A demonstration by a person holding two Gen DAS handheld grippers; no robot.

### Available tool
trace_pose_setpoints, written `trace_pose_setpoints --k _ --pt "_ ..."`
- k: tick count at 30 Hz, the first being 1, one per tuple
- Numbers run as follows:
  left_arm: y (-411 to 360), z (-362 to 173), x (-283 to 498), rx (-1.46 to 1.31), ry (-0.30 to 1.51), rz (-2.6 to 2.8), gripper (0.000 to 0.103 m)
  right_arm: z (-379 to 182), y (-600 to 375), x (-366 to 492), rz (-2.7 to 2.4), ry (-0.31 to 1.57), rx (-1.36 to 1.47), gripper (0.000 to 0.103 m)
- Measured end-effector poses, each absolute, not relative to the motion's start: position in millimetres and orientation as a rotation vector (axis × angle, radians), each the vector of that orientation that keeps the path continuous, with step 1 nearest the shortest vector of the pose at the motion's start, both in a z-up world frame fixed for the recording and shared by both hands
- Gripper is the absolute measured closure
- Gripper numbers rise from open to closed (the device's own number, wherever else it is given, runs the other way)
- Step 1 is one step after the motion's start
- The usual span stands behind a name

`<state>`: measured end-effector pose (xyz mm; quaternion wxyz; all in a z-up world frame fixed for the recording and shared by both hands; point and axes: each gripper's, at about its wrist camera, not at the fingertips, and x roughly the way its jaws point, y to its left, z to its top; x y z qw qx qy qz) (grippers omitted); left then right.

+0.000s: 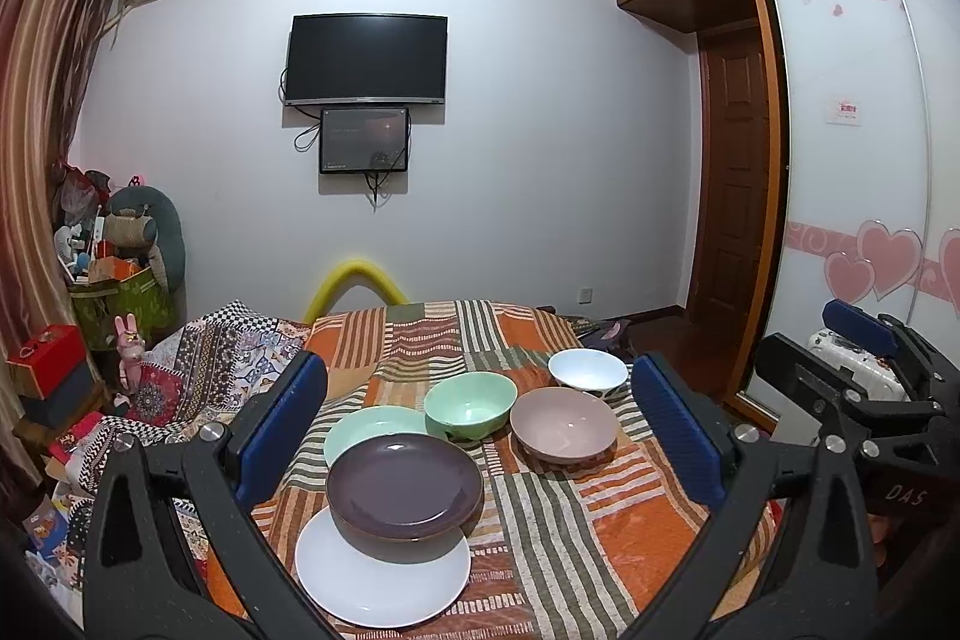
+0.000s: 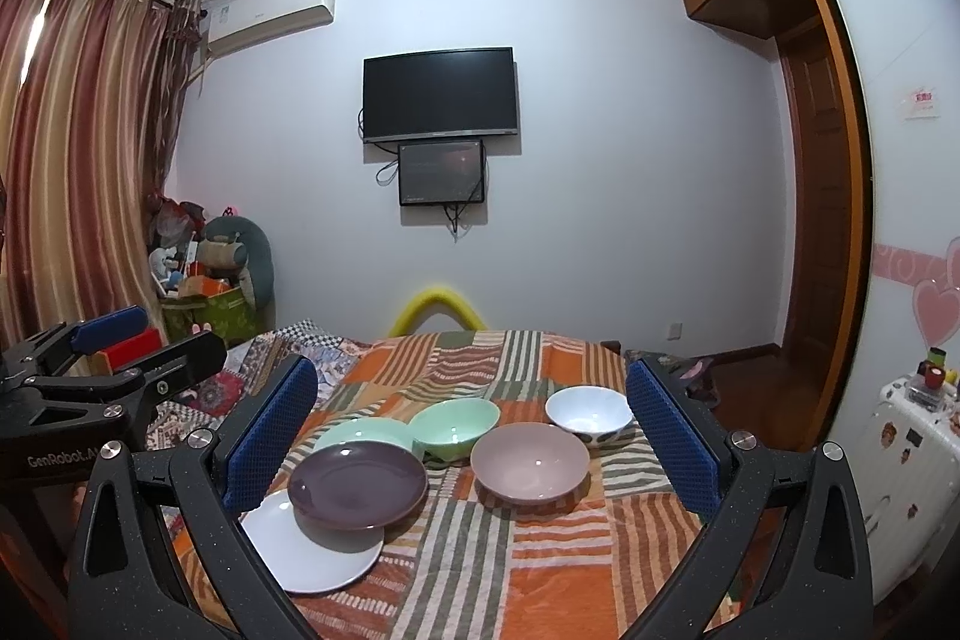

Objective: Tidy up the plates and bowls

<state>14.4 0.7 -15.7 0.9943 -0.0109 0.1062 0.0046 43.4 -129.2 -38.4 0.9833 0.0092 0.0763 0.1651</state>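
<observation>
Nearest us, both claws, left claw (image 1: 477, 421) and right claw (image 2: 471, 430), gape empty. We judge sorting barely begun: purple plate (image 1: 404, 487) overlaps white plate (image 1: 384, 574); bowls remain unstacked.

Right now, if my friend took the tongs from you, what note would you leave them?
Left tongs: open, holding nothing, raised above the table.
Right tongs: open, holding nothing, also raised.
On the patchwork cloth: the purple plate already lies on the white plate, with the green plate just behind them. The green bowl, pink bowl and white bowl each stand alone.
Done: one plate stacked, as far as I can tell.
Left: probably add the green plate to the pile, then nest the three bowls.
</observation>
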Motion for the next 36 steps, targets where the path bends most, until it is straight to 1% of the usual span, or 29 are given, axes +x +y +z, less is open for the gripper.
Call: trace_pose_setpoints --k 7,17,18,20,21,22,24,26,28,29,31,35,36 --pt "17 -24 31 -0.026 0.247 0.010 0.000 -49 -121 63 0.360 0.200 0.014 0.000" --pt "58 -62 79 -0.083 0.375 0.040 0.001 -78 -104 104 0.415 0.333 0.024 0.002" --pt "60 -65 84 -0.086 0.388 0.041 0.002 -80 -102 107 0.419 0.346 0.023 0.005" --pt "67 -74 95 -0.088 0.422 0.050 0.010 -88 -97 119 0.427 0.385 0.025 0.009" --pt "71 -79 102 -0.087 0.445 0.056 0.016 -90 -96 122 0.432 0.402 0.027 0.013" --pt "75 -84 109 -0.089 0.467 0.059 0.018 -94 -94 128 0.438 0.426 0.033 0.016" --pt "87 -95 122 -0.106 0.508 0.070 0.019 -103 -90 138 0.451 0.468 0.042 0.020" --pt "96 -104 132 -0.116 0.540 0.080 0.024 -111 -86 146 0.457 0.502 0.048 0.024" --pt "109 -116 146 -0.130 0.579 0.089 0.031 -119 -84 154 0.462 0.539 0.052 0.028" --pt "113 -121 152 -0.134 0.594 0.088 0.033 -125 -81 160 0.466 0.562 0.055 0.029" --pt "124 -133 166 -0.136 0.629 0.095 0.038 -135 -76 170 0.472 0.604 0.054 0.035" --pt "139 -156 188 -0.134 0.691 0.109 0.041 -153 -65 187 0.480 0.672 0.042 0.038" --pt "143 -163 194 -0.142 0.707 0.107 0.041 -156 -64 189 0.481 0.684 0.040 0.041"
